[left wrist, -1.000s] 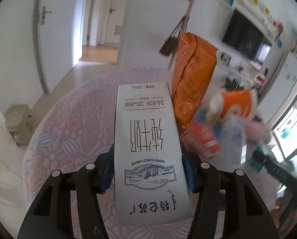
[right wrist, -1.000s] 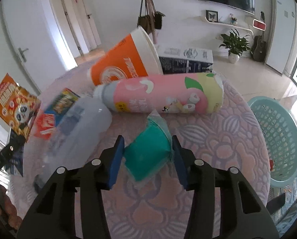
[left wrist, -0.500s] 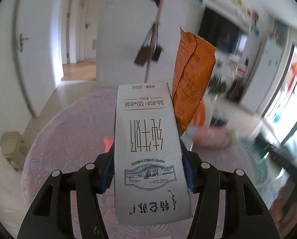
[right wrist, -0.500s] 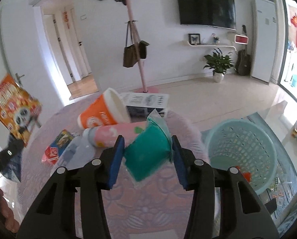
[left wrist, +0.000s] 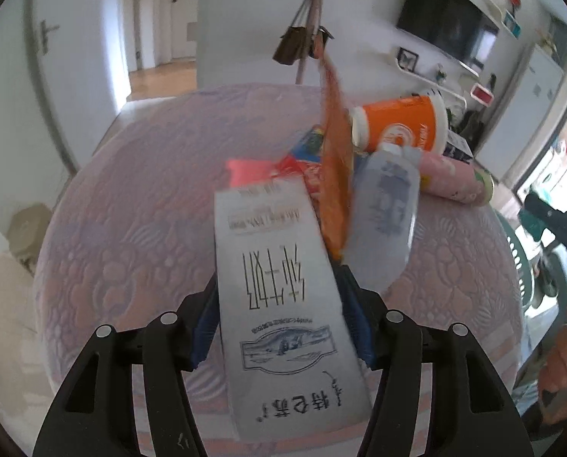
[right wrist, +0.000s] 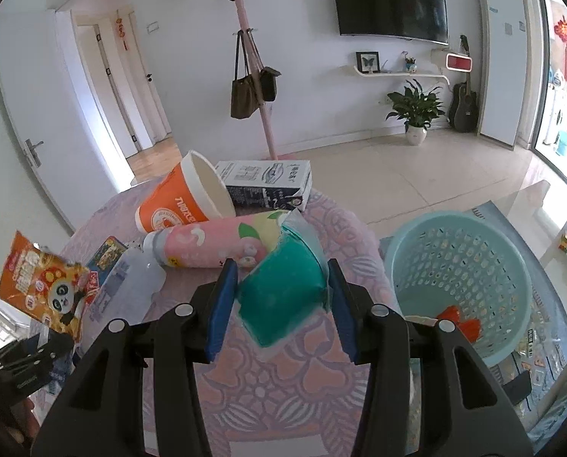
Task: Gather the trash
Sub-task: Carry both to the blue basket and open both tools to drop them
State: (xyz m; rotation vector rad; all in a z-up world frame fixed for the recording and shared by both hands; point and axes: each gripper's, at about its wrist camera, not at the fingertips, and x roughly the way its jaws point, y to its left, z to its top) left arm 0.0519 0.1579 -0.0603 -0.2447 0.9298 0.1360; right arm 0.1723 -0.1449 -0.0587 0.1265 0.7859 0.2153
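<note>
The left gripper was clenched on a white milk carton, its blue pads pressed against both long sides. The carton's face read upside down to the camera: large Chinese characters, a blue emblem with a landscape scene, and smaller blurred lines near the far end. An orange snack bag stood edge-on just beside the carton; from the right wrist view its front showed a cartoon panda, and its lettering was too small to read.

The right gripper was grasping a teal cup with a clear film lid, held above the worktop, which wore a pink-and-lilac patterned cloth.

On the worktop lay an orange paper cup on its side with white printing, partly legible as "TWINKLE"-like letters that I could not confirm. Touching it was a pink tube with fruit pictures, a clear plastic bottle, and behind them another milk carton of the same brand. A pale blue basket stood on the floor to the right, some scraps already inside.
</note>
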